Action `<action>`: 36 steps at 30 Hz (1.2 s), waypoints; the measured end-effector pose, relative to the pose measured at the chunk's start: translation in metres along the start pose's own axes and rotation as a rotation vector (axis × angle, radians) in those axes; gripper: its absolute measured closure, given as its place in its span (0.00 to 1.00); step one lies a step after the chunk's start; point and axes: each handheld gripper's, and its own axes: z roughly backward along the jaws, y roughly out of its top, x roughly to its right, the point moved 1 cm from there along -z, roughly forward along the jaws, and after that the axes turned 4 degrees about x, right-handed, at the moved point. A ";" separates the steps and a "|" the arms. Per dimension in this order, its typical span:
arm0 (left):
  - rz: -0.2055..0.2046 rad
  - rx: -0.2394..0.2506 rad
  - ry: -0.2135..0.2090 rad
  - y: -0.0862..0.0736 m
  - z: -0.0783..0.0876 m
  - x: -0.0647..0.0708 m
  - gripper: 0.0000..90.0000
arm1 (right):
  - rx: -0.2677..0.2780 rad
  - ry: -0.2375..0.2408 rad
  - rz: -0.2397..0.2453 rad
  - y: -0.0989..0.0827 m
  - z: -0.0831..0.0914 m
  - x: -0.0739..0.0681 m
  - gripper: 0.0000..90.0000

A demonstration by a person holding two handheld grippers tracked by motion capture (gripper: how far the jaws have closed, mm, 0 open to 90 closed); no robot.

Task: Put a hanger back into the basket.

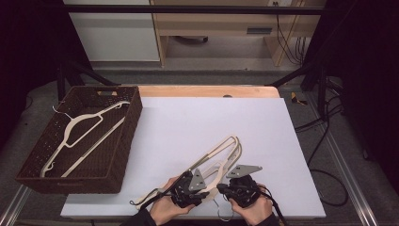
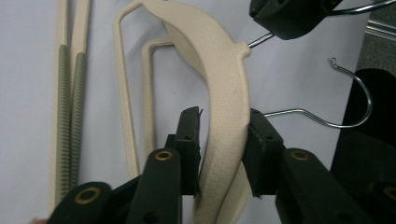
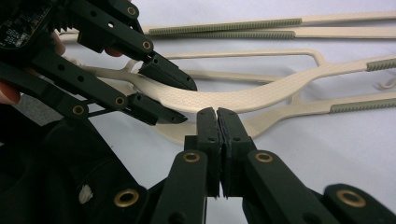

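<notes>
Bench (image 1: 263,141): white sheet over a wooden top, a strip of wood showing along the far edge.
Basket (image 1: 123,155): dark brown wicker, far left of the bench, open top, handle cut-out in the far wall.
Hanger in basket (image 1: 80,134): 1, cream plastic, lying flat and diagonal inside, wire hook toward the far left corner.
Hangers on bench (image 1: 221,150): cream plastic, at least 2, overlapping in a loose pile near the front edge, long bars running diagonally up to the right; grey-green ribbed strips on the bars; wire hooks toward the front, between the hands.
Left tool (image 2: 222,140): low at front centre, held in the left hand (image 1: 162,209); jaws part-way apart, set either side of a curved hanger shoulder (image 2: 229,93); right pad against the plastic, left pad just beside it, firm grip not certain.
Right tool (image 3: 217,122): just right of the left tool, held in the right hand (image 1: 256,209); jaws pressed together, nothing seen between them; tips just in front of the curved shoulder, contact cannot be told.
Hook (image 2: 345,107): bare wire, lying on the sheet right of the left tool.
</notes>
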 end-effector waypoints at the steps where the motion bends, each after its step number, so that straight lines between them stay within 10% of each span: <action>1: -0.006 0.002 -0.001 0.000 0.001 0.001 0.79 | 0.003 -0.001 -0.017 0.001 0.000 -0.001 0.99; 7: -0.019 0.008 0.026 0.000 0.005 0.001 0.80 | 0.081 0.005 -0.002 0.003 0.014 0.003 0.85; 14: 0.021 0.054 0.025 0.003 0.019 -0.007 0.81 | 0.385 -0.067 -0.058 0.003 0.057 0.033 0.55; 19: 0.053 0.089 0.035 0.002 0.030 -0.016 0.82 | 0.504 -0.122 -0.087 -0.004 0.080 0.057 0.39; 36: 0.186 0.190 0.139 -0.004 0.074 -0.059 0.93 | 0.496 -0.177 -0.114 -0.032 0.061 0.099 0.11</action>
